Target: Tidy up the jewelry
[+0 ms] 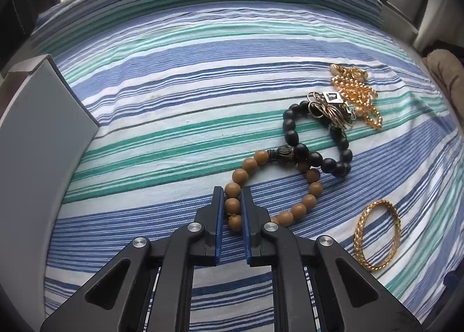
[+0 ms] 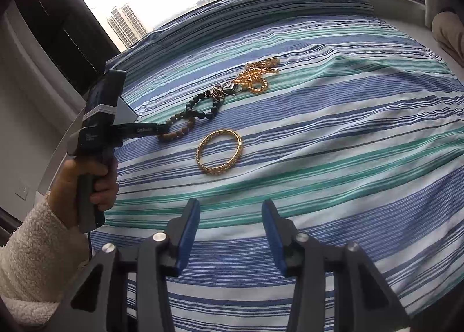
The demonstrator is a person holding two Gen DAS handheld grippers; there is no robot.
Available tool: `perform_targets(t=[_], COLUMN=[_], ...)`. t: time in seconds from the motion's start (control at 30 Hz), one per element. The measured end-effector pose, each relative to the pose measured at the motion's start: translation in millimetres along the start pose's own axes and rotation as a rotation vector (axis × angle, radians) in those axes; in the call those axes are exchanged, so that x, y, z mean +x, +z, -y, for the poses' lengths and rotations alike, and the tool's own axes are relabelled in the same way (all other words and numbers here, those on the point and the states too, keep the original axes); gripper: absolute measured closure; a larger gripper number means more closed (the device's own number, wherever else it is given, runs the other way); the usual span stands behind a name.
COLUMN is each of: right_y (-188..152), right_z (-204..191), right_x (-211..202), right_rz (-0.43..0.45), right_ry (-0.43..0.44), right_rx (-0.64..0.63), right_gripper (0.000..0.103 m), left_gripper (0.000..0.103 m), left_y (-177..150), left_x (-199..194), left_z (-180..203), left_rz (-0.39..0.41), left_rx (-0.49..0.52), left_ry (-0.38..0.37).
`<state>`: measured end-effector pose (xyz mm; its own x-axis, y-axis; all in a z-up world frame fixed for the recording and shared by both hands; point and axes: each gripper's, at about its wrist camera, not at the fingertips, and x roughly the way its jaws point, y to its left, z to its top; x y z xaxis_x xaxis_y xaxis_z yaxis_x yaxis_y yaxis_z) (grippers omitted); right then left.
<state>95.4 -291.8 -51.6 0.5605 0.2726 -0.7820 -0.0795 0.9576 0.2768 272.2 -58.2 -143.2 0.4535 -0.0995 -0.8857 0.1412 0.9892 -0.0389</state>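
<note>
1. Left wrist view: our left hand-held gripper (image 1: 233, 191) is clamped on the tan wooden-bead bracelet (image 1: 301, 204), its blue pads pressing either side of the run of beads nearest us. The rest of the loop lies on the striped bedsheet (image 1: 174, 140) and trails away ahead and to the right of the fingers. At its far end it overlaps the black bead bracelet (image 1: 290, 129), so any lift has to come away from that side. Beyond it, further ahead and right, sit a bunch of metal rings (image 1: 324, 107) and a tangled gold chain (image 1: 356, 91). The gold bangle (image 1: 377, 240) lies apart, to the right of the fingers. A grey box (image 1: 43, 135) stands off to the left, and we judge it the likely place for the bracelet.

2. Right wrist view: our right hand-held gripper (image 2: 230, 213) stands parted with nothing between its pads, hovering over bare sheet. The gold bangle lies straight ahead of it and slightly left, flat, its longer axis running from near-left to far-right. The right gripper is clearly the nearer one to the bangle. The left gripper, held by a hand (image 2: 87, 178) in a fleecy sleeve (image 2: 34, 259), reaches in from the left at the tan beads.
</note>
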Motion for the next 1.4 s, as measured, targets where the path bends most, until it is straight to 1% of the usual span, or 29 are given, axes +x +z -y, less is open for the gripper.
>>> perform_targets(t=[0.1,0.23,0.43,0.53,0.57,0.63,0.67,0.77,0.83,0.9,0.97,1.03,1.13,1.2,1.23,1.27,1.3,1.33,1.4], right_y=[-0.9,-1.8,-5.6,-8.9,-9.8,-10.9,-10.9,-10.8,-10.9,-10.8,-10.9,-12.0,-13.5,-14.7,-15.1,-15.3,-15.5,-15.6,-15.1], right_z=[0.3,-0.9,-3.9,-5.1,-5.0,-5.4,-5.8,-8.4,-10.4,-11.6,-13.5,-15.5,-17.3,-16.9,-16.4,-15.8,-15.3,-14.4,-12.1], right_x=[-1.4,-3.6,-10.0,-11.1,-10.3,-9.3,-9.1,-10.0,-9.6,-7.7,-7.0,-8.7,-12.4,-14.9,-15.7,-15.9,-16.2,-16.1,-15.5], right_rz=[0.002,0.005,0.013,0.006,0.0,-0.007,-0.008,-0.007,-0.008,-0.012,-0.016,-0.016,-0.013,-0.009,-0.008,-0.007,-0.005,-0.004,-0.003], right_ry=[-0.004,-0.009,-0.008,-0.011,-0.008,-0.009,-0.011,-0.01,-0.008,-0.006,-0.003,0.003,0.007,0.008,0.008,0.009,0.008,0.008,0.007], right_rx=[-0.002,-0.014,-0.028,-0.039,-0.038,-0.037,-0.038,-0.041,-0.046,-0.047,-0.048,-0.052,-0.057,-0.055,-0.053,-0.051,-0.049,-0.046,-0.04], right_gripper=[0.057,0.057,0.057,0.057,0.057,0.057,0.057,0.057,0.057,0.057,0.057,0.057,0.057,0.057,0.057,0.057,0.057,0.057,0.057], left_gripper=[0.094,0.094,0.093,0.092,0.089,0.066,0.065,0.065,0.065,0.065,0.065,0.065,0.065,0.066,0.066,0.066,0.067,0.072,0.08], left_y=[-7.8,-25.7,-73.8,-89.3,-92.5,-95.5,-96.0,-93.3,-89.7,-85.6,-81.4,-76.9,-71.3,-73.1,-76.3,-81.0,-85.9,-91.4,-102.9], left_x=[-4.4,-15.9,-46.8,-59.1,-63.0,-70.4,-74.9,-85.8,-89.7,-88.8,-82.4,-72.5,-54.2,-45.5,-43.4,-44.6,-46.7,-49.6,-56.1], left_z=[-1.8,-14.1,-50.7,-72.2,-77.5,-84.5,-86.5,-79.8,-66.8,-48.7,-29.0,-17.0,-13.7,-14.9,-12.9,-8.8,-4.2,-2.4,-8.4], left_rz=[-0.011,-0.031,-0.053,-0.066,-0.069,-0.065,-0.052,-0.023,-0.009,-0.003,-0.001,-0.004,-0.028,-0.059,-0.073,-0.07,-0.069,-0.07,-0.092], left_rx=[-0.003,-0.028,-0.066,-0.096,-0.102,-0.108,-0.109,-0.085,-0.055,-0.017,0.024,0.043,0.022,0.005,0.016,0.049,0.091,0.123,0.148], left_ry=[-0.01,-0.032,-0.051,-0.055,-0.065,-0.087,-0.093,-0.125,-0.169,-0.189,-0.184,-0.16,-0.119,-0.129,-0.146,-0.148,-0.14,-0.14,-0.16])
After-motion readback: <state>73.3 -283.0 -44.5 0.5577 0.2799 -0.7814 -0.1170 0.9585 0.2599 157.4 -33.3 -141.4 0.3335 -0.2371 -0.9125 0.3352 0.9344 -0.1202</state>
